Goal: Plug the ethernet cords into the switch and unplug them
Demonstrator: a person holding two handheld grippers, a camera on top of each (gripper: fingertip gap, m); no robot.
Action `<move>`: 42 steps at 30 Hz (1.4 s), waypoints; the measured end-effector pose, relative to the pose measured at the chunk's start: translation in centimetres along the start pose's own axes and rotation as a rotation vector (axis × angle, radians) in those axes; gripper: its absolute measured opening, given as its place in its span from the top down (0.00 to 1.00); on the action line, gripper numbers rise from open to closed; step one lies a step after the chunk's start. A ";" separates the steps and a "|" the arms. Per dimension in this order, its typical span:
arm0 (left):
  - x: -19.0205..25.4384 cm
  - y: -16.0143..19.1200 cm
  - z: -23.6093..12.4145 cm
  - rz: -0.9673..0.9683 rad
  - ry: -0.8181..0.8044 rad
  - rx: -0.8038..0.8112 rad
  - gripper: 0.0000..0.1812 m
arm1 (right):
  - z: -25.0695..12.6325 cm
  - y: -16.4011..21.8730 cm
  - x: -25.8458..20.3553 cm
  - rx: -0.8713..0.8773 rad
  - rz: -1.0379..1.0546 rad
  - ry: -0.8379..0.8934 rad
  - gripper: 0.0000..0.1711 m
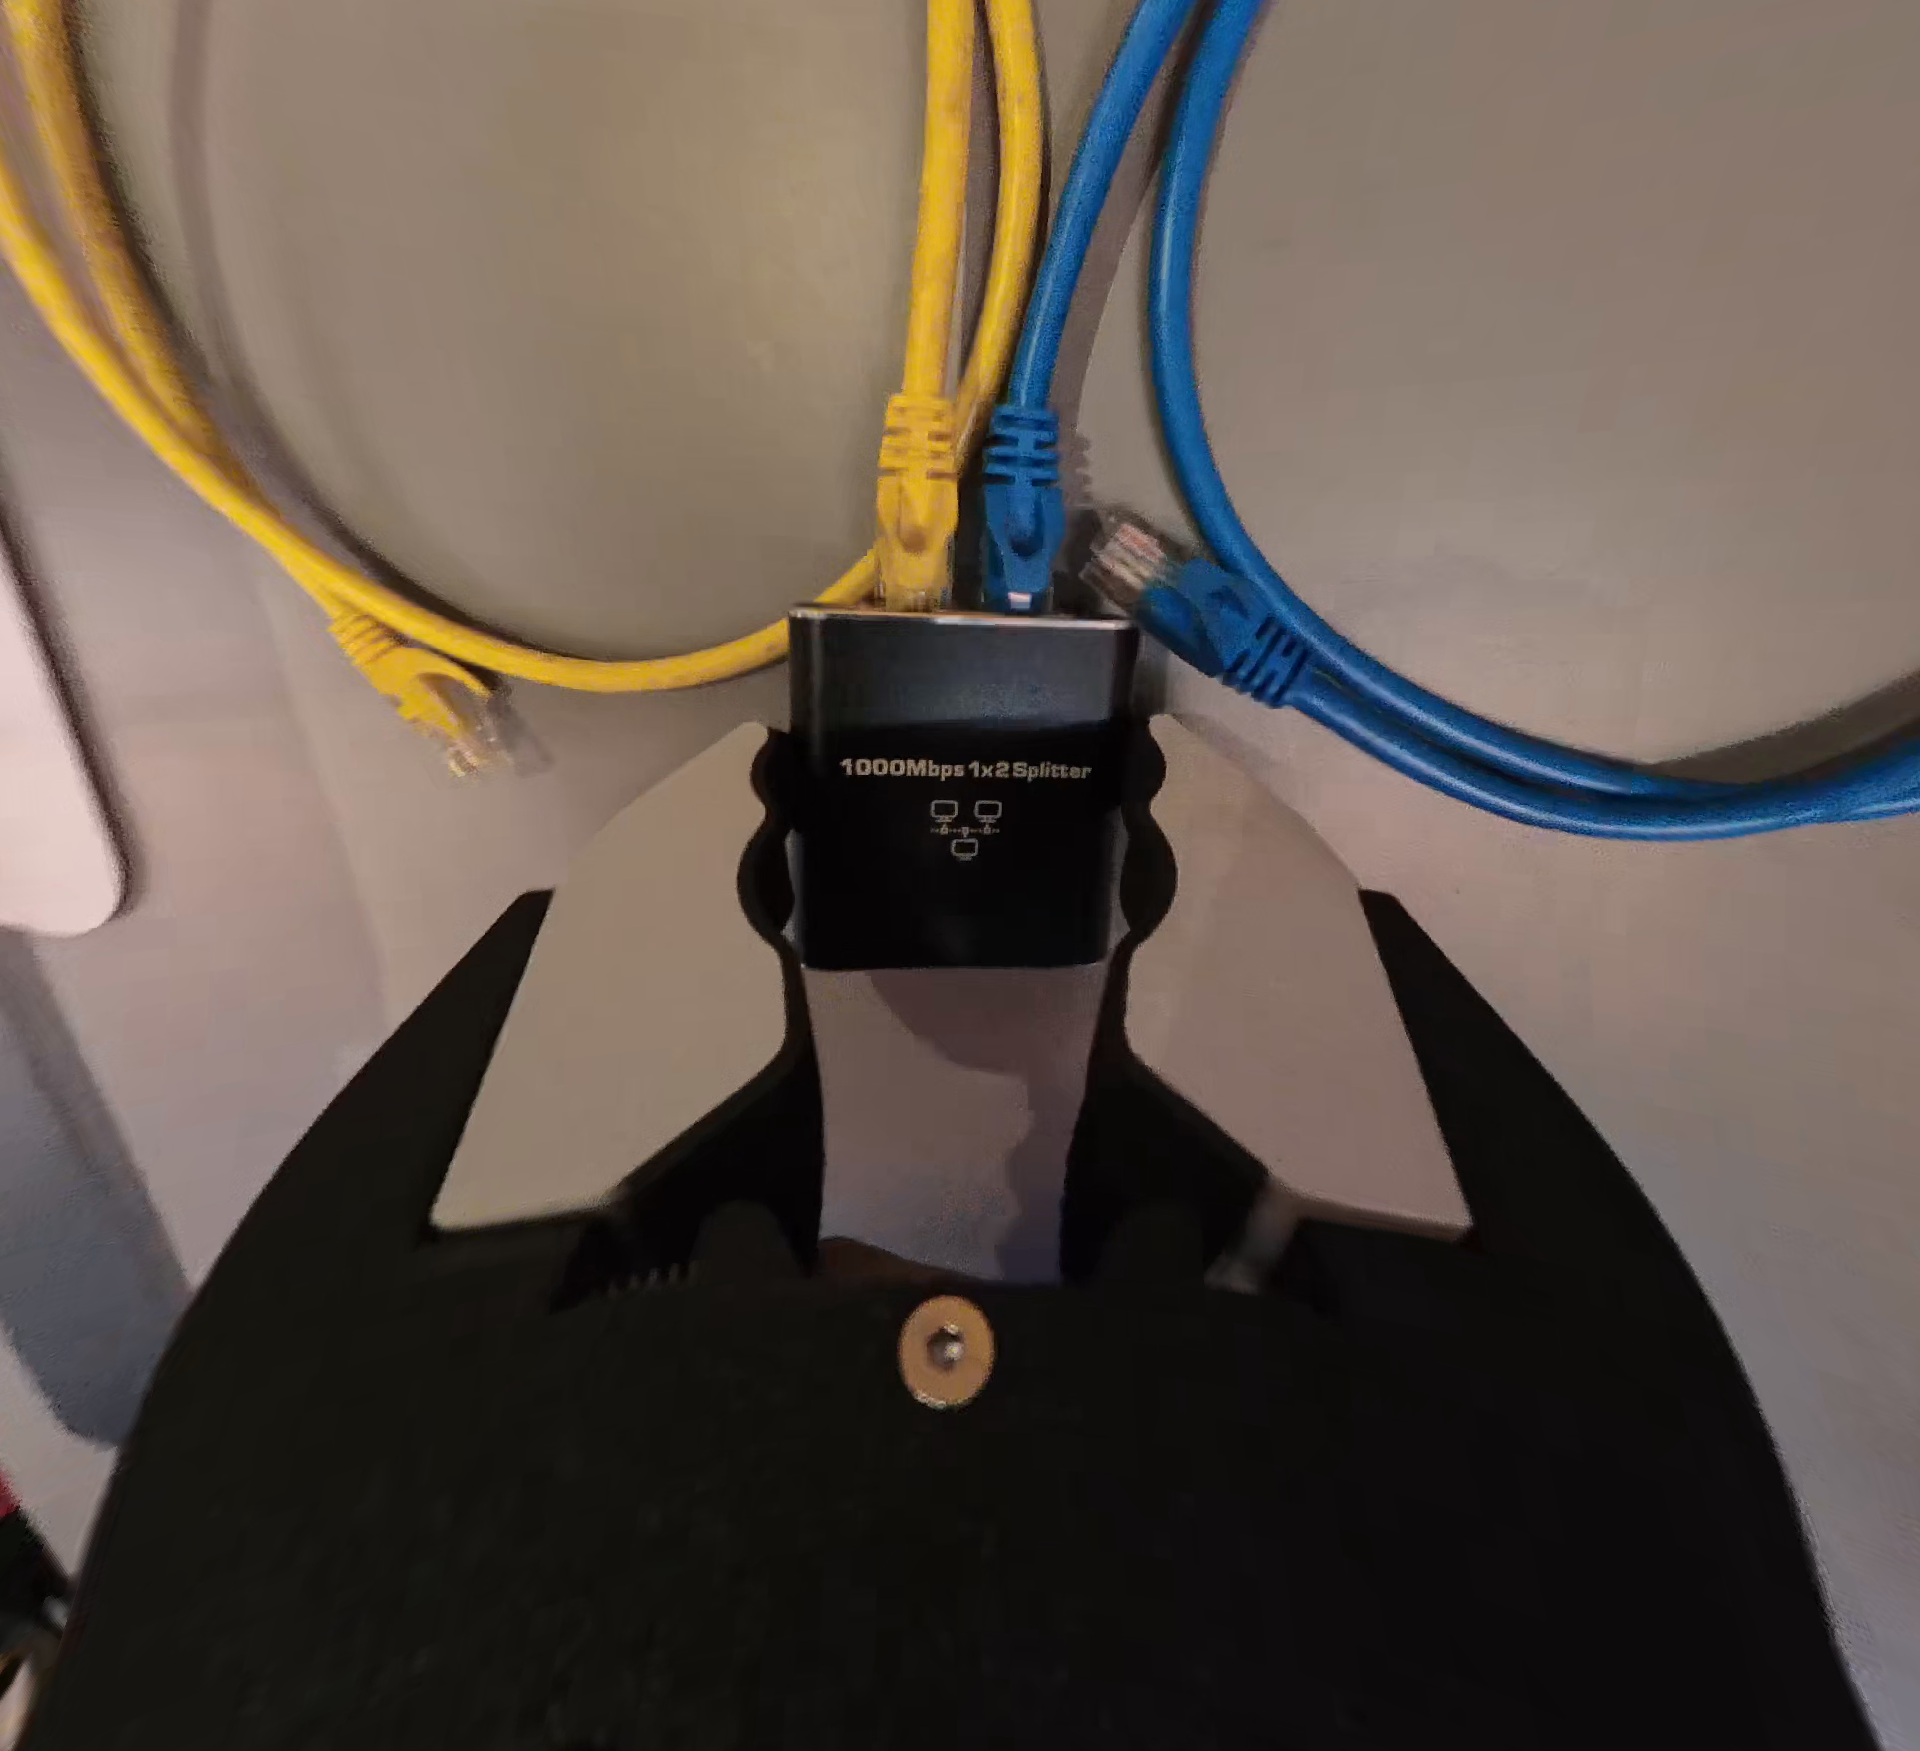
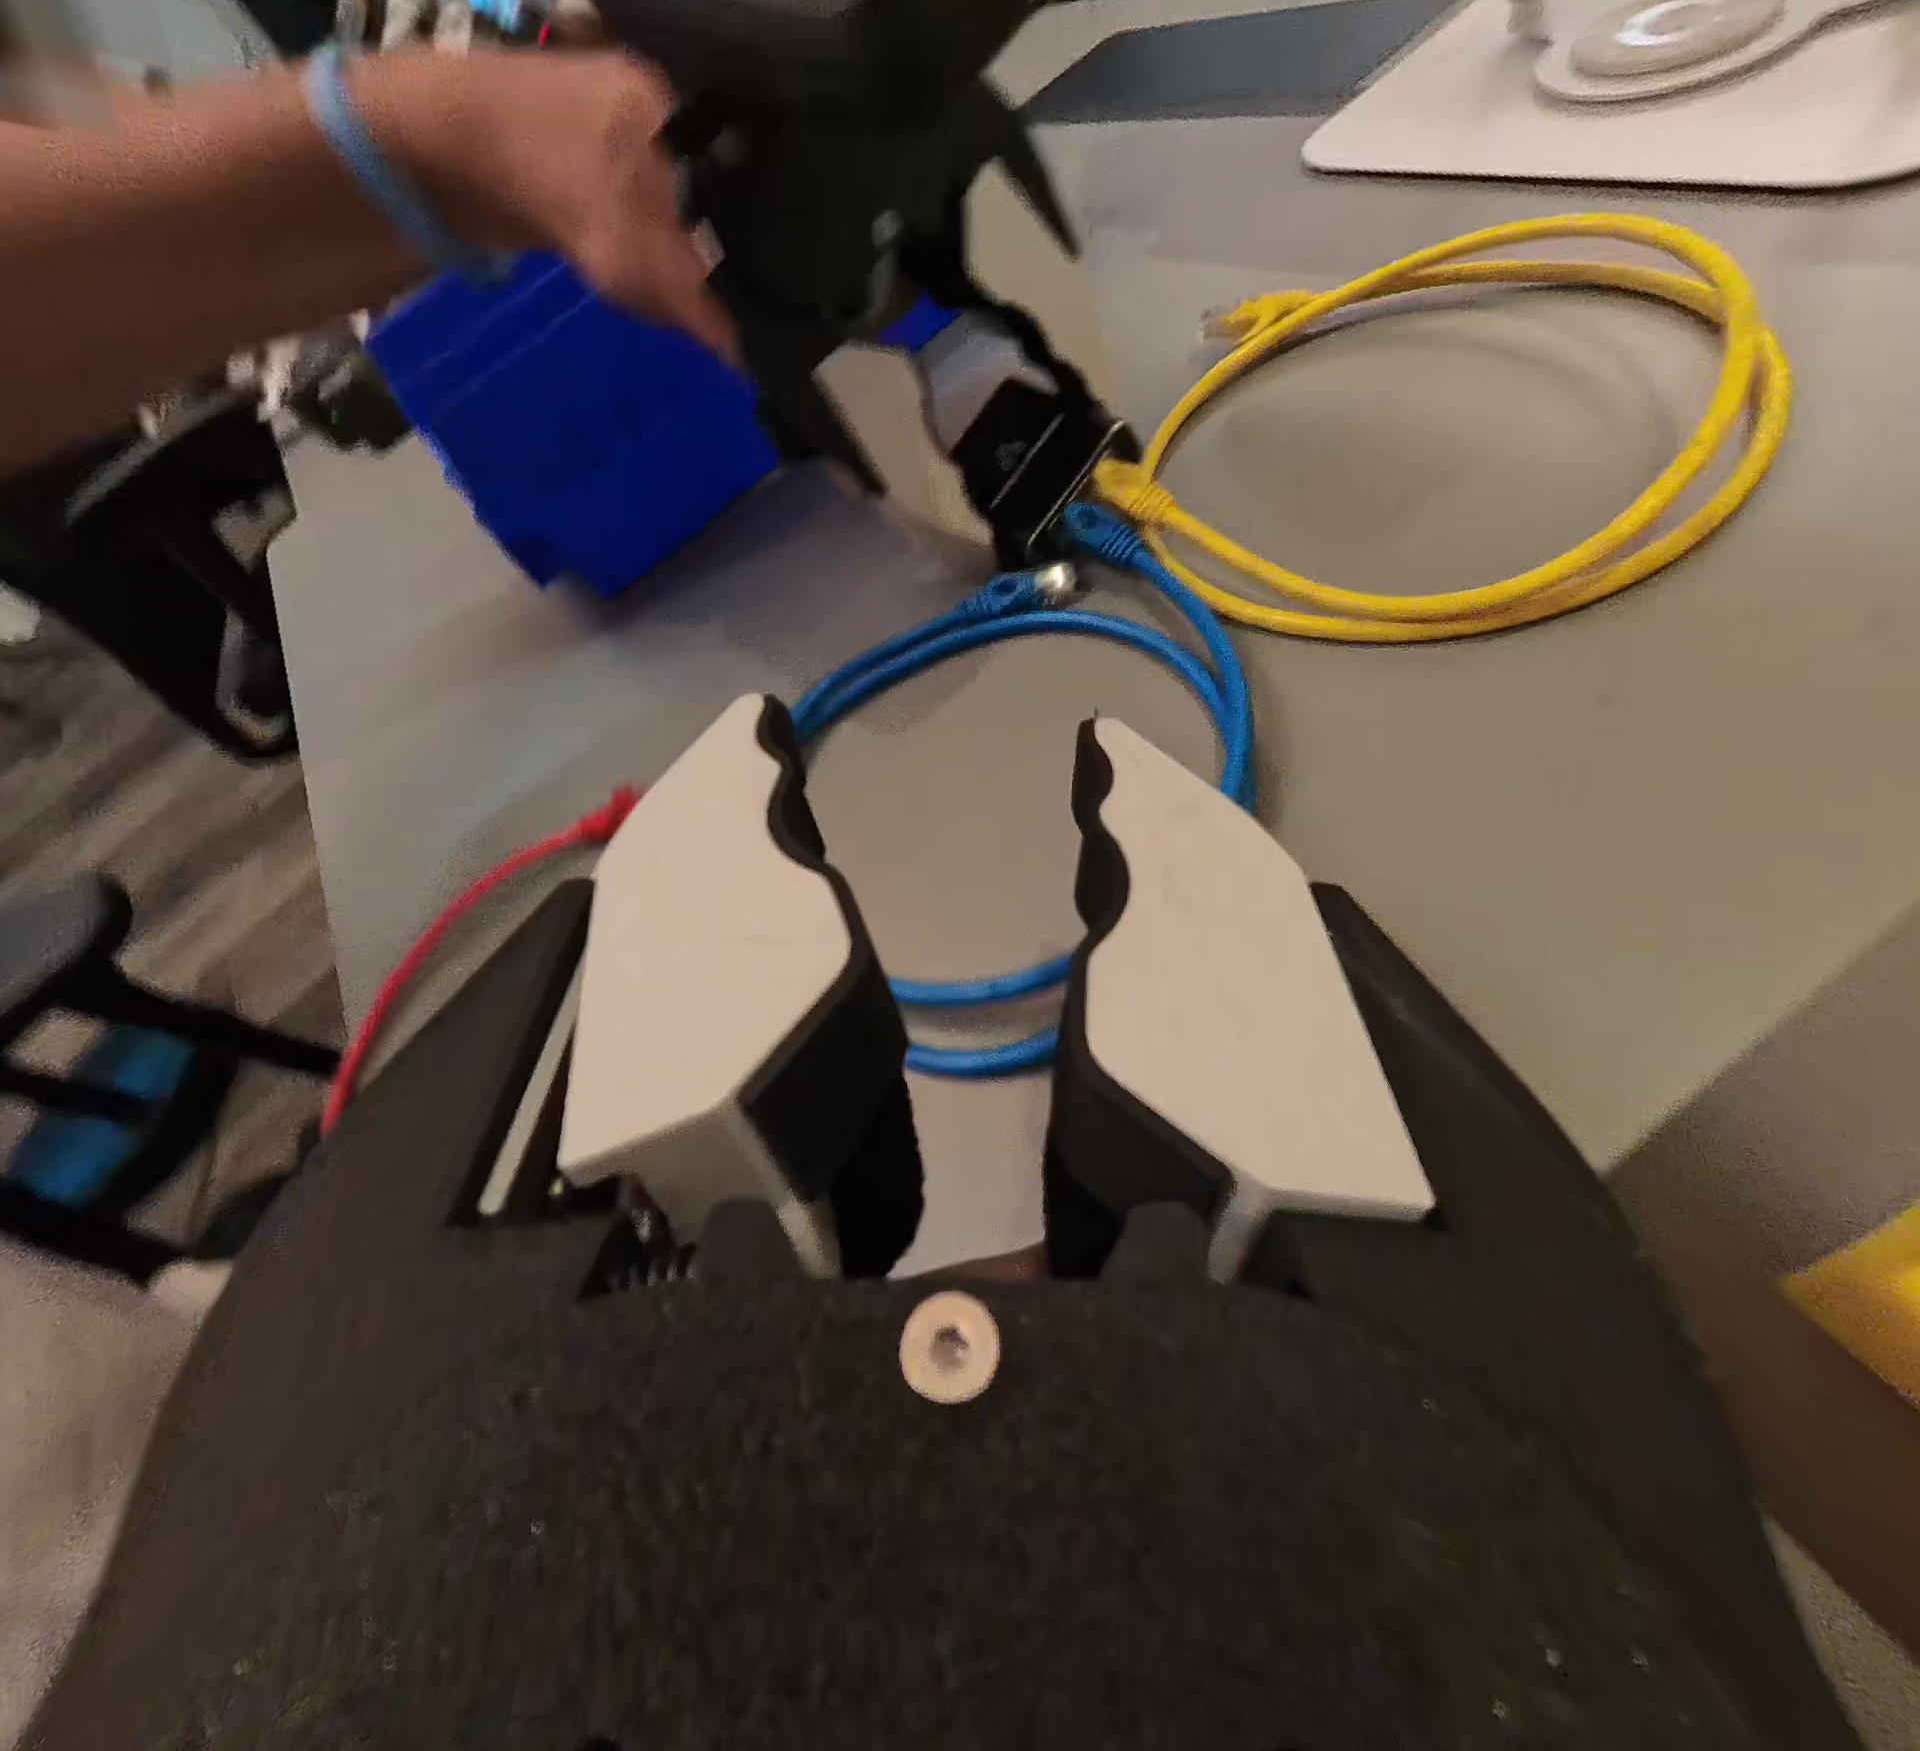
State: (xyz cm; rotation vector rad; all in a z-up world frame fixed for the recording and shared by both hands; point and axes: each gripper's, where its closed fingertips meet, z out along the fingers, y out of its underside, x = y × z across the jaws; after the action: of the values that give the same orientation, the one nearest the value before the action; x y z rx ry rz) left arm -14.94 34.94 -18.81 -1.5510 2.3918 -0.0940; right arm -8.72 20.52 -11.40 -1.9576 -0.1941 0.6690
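My left gripper (image 1: 956, 854) is closed on the sides of the small black switch (image 1: 956, 766), holding it steady over the grey table (image 1: 582, 247). A yellow cord (image 1: 951, 143) and a blue cord (image 1: 1101, 143) each have one plug seated side by side in the far face of the switch, the yellow plug (image 1: 914, 506) left of the blue plug (image 1: 1023, 506). So I judge the plugging-in is done and the unplugging is the step in hand. My right gripper (image 2: 940, 766) hangs partly open and empty above the blue loop, well short of the switch. The next move, I think, calls for bringing it forward onto one seated plug, pinching close to the switch so the latch is pressed, and pulling straight out while my left holds the switch firm. The left wrist view shows what the right cannot: both plugs in their sockets, the loose blue end (image 1: 1153, 579) just beside the switch on its right, and the loose yellow end (image 1: 447, 693) lying off to its left. The right wrist view adds the wider scene: a red cord (image 2: 436, 932) near the table edge, a blue box (image 2: 561, 423) behind the switch, a white stand base (image 2: 1621, 101) farther back, and the hand (image 2: 540, 174) working my left gripper.
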 end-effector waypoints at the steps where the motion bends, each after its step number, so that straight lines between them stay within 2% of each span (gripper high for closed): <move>1: 0.2 -0.5 -0.6 -0.017 -0.046 0.035 0.67 | 0.4 -0.6 -0.1 0.024 0.047 0.005 0.76; 6: -0.8 -2.6 -5.7 -0.175 -0.426 0.206 0.67 | 3.2 -2.2 -1.5 0.067 0.229 -0.035 0.74; 9: -0.7 -3.7 -9.1 -0.304 -0.624 0.375 0.67 | 4.0 -3.9 -2.0 0.157 0.341 -0.086 0.75; 12: 0.7 -5.0 -11.0 -0.372 -0.731 0.536 0.67 | 4.3 -5.5 -3.1 0.222 0.418 -0.214 0.76; 15: 2.2 -6.0 -11.9 -0.371 -0.791 0.631 0.68 | 4.4 -6.1 -3.6 0.247 0.366 -0.261 0.76; 18: 3.6 -5.9 -10.6 -0.360 -0.764 0.622 0.68 | 5.1 -5.2 -2.7 0.197 0.287 -0.237 0.77; 20: 4.2 -5.4 -9.1 -0.410 -0.682 0.631 0.68 | 5.1 -4.2 -2.1 0.143 0.172 -0.216 0.76; 23: 5.0 -4.3 -7.5 -0.541 -0.513 0.648 0.68 | 3.8 -2.2 -2.5 0.013 -0.078 -0.224 0.75; 27: 5.7 -4.1 -6.6 -0.770 -0.200 0.715 0.68 | 3.2 -0.7 -0.9 -0.076 -0.493 -0.026 0.72; 28: 5.5 -4.3 -7.2 -0.811 -0.137 0.752 0.76 | 3.4 -1.1 -0.8 -0.059 -0.554 0.027 0.74; 29: 5.1 -4.6 -8.4 -0.844 -0.087 0.823 1.00 | 3.7 -1.5 -1.3 -0.037 -0.604 0.032 0.75; 31: 5.3 -5.7 -9.8 -0.869 0.096 0.879 1.00 | 4.5 -1.6 -1.9 -0.057 -0.710 0.052 0.75; 32: 4.9 -5.2 -9.7 -0.860 0.045 0.823 1.00 | 4.9 -1.5 -1.6 -0.089 -0.754 0.084 0.75; 34: 4.5 -3.9 -10.0 -0.803 -0.076 0.760 0.99 | 4.8 -0.9 -0.7 -0.137 -0.766 0.110 0.75; 37: 7.6 -4.0 -9.2 -0.771 0.019 0.713 0.97 | 3.5 0.3 -0.6 -0.154 -0.651 0.060 0.75; 38: 8.5 -3.9 -8.5 -0.747 -0.002 0.682 0.91 | 3.1 0.4 -0.4 -0.148 -0.609 0.069 0.75; 41: 10.8 -3.6 -5.7 -0.701 -0.036 0.539 0.65 | 2.3 1.2 -0.5 -0.191 -0.467 0.048 0.74; 42: 11.4 -3.5 -4.8 -0.681 -0.042 0.495 0.61 | 2.2 1.1 -0.6 -0.188 -0.422 0.046 0.74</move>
State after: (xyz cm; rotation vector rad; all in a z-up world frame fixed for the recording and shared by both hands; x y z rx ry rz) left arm -17.49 22.66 -15.85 -1.9740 1.5343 -0.7169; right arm -10.54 21.41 -12.88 -2.0197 -0.6411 0.3374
